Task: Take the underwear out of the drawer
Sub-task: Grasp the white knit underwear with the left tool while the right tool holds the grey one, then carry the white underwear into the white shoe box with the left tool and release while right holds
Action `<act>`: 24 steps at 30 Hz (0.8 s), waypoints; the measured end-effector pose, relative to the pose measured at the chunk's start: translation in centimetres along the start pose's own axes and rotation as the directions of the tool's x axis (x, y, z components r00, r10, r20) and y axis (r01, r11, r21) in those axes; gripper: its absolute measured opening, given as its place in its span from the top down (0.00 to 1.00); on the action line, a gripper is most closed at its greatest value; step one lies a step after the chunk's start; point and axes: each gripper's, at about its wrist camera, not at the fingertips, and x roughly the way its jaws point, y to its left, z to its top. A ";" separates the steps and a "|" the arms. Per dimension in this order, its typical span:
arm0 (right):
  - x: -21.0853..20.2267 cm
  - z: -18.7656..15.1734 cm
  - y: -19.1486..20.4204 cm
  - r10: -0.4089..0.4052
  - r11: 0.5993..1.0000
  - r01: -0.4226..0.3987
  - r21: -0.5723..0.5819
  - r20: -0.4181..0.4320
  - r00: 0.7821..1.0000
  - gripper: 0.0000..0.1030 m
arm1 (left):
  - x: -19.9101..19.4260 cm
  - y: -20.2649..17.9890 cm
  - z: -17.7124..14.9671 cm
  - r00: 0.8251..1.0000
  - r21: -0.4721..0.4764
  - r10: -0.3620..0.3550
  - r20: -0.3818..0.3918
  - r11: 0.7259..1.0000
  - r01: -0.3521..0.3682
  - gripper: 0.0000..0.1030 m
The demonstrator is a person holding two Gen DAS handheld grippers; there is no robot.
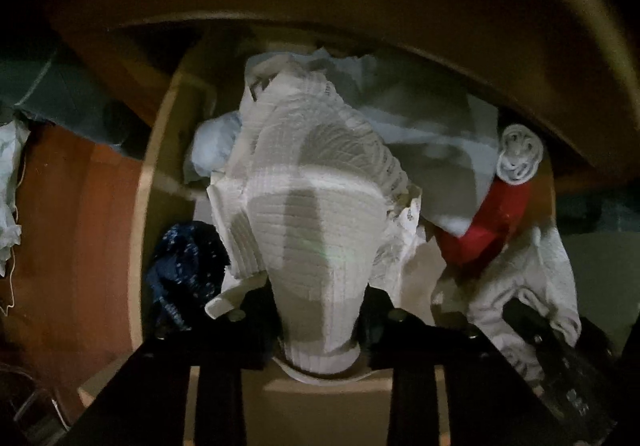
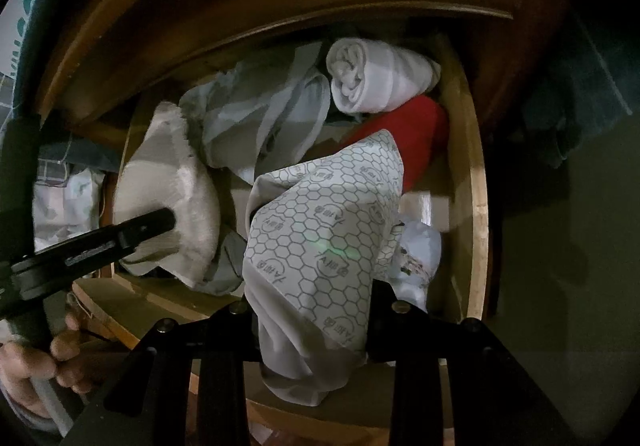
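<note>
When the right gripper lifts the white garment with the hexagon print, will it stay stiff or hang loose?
Probably loose: the hexagon-print garment already folds and bunches between the right gripper fingers. It looks thin, so likely light. Its lower folds lie among other clothes in the drawer, so it may drag a neighbour along.

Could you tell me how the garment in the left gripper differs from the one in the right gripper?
The left gripper holds a ribbed white garment with no print; the right gripper holds a white garment printed with grey hexagons. The ribbed one looks thicker, the hexagon one smooth and thin. Both are pinched in shut jaws above the drawer.
</note>
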 end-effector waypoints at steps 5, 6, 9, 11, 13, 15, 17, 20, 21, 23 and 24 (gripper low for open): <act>-0.7 -0.4 0.3 -0.025 1.000 0.025 -0.011 0.036 0.999 0.71 | -2.2 -0.4 -0.5 1.000 0.027 -0.016 0.023 1.000 0.015 0.71; -0.8 -0.4 0.3 -0.021 1.000 0.021 -0.008 0.038 0.999 0.71 | -2.7 -0.3 -0.6 0.999 0.028 -0.024 0.030 0.999 0.024 0.71; -0.8 -0.4 0.0 -0.020 1.000 0.020 -0.001 0.047 0.999 0.71 | -4.3 0.3 -0.8 0.998 0.034 -0.034 0.059 0.999 0.032 0.71; -0.9 -0.5 -0.1 -0.025 1.000 0.025 0.002 0.050 0.998 0.71 | -5.5 0.8 -1.3 0.996 0.032 -0.041 0.081 0.999 0.038 0.71; -1.0 -0.5 0.0 -0.028 1.000 0.028 -0.002 0.051 0.998 0.71 | -6.6 1.0 -1.7 0.995 0.030 -0.053 0.090 0.998 0.051 0.71; -1.2 -0.6 0.1 -0.038 0.999 0.039 -0.006 0.057 0.998 0.71 | -7.6 1.3 -2.1 0.993 0.029 -0.071 0.098 0.997 0.069 0.71; -1.2 -0.6 0.1 -0.041 0.999 0.041 -0.012 0.057 0.998 0.71 | -8.9 1.1 -2.7 0.991 0.040 -0.070 0.111 0.997 0.066 0.71; -1.3 -0.6 0.3 -0.052 0.998 0.053 -0.025 0.059 0.997 0.71 | -10.4 0.6 -3.1 0.988 0.059 -0.072 0.136 0.996 0.064 0.71; -1.3 -0.7 0.4 -0.051 0.998 0.053 -0.027 0.059 0.997 0.71 | -11.0 0.8 -3.1 0.987 0.058 -0.075 0.140 0.996 0.068 0.71; -1.3 -0.7 0.6 -0.053 0.998 0.055 -0.029 0.060 0.997 0.71 | -12.3 0.7 -3.5 0.986 0.069 -0.087 0.143 0.995 0.078 0.71; -1.3 -0.6 0.7 -0.055 0.998 0.057 -0.028 0.063 0.997 0.71 | -13.0 0.8 -3.7 0.984 0.073 -0.094 0.148 0.994 0.084 0.71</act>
